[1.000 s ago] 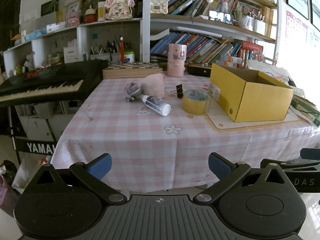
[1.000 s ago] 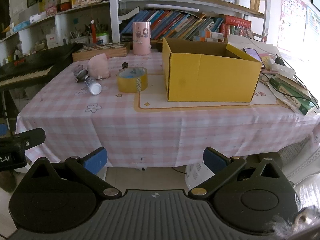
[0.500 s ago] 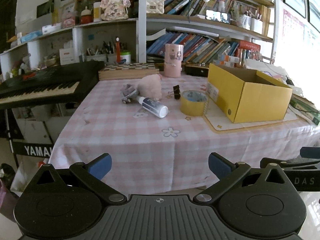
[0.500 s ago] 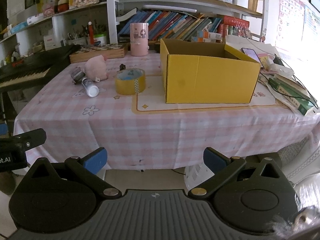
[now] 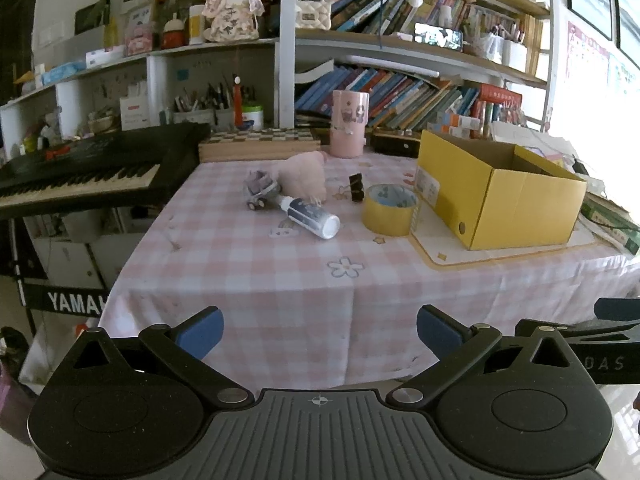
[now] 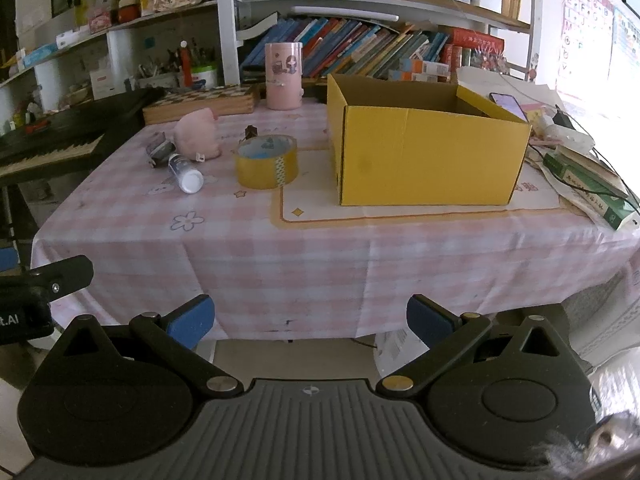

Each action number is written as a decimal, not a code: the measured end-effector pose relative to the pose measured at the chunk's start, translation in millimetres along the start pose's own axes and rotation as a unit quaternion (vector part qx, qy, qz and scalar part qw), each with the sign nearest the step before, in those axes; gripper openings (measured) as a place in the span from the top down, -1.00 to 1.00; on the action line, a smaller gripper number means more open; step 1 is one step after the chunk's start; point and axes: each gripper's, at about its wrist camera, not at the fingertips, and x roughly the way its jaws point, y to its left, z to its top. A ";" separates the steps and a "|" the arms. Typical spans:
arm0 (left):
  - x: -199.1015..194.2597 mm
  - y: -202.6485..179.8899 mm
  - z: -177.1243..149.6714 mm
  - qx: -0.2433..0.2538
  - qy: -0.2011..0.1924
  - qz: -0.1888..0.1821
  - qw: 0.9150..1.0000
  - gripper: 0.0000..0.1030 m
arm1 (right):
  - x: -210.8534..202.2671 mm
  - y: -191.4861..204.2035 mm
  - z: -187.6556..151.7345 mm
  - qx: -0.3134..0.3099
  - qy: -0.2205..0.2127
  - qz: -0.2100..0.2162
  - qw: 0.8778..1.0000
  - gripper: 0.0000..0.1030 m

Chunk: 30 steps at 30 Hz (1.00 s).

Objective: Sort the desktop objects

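Both grippers are held off the near edge of the bench, short of every object. The left gripper is seen with its jaws wide apart and empty; the right gripper likewise, jaws apart, nothing held. No sorting is judged to have been done: the yellow box stands open on a mat at the right of the bench, and what can be seen of its interior appears empty.

The loose objects are grouped left of the box. Counted: one tape roll, lying flat just beside the box; one binder clip, just behind the roll; one bottle lying on its side, its base toward the camera; one pink plush; one toy car, close against the plush and the bottle's neck. One pink cup stands upright at the back edge, near a chessboard box.

The step in hand is judged to be the approach to a first object. The tape roll is best taken first, being nearest the box and clear of its neighbours. Its wall should be straddled, one finger inside and one outside. The bottle is likely to roll if nudged; it should be gripped across its body. The car, hemmed in by plush and bottle, is better left until those are removed.
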 end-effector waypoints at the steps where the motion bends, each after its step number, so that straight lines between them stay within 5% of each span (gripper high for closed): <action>1: -0.3 0.2 0.3 0.001 -0.001 0.000 1.000 -1.00 | -0.4 -0.5 -0.3 0.000 0.000 0.000 1.000 -1.00; 22: 0.9 3.0 2.4 0.010 -0.010 0.006 1.000 -1.00 | 1.8 1.2 0.7 0.001 0.003 0.009 1.000 -1.00; 30: -0.5 7.9 3.1 0.007 -0.020 -0.017 1.000 -1.00 | 4.7 3.4 0.7 0.004 0.009 0.011 1.000 -1.00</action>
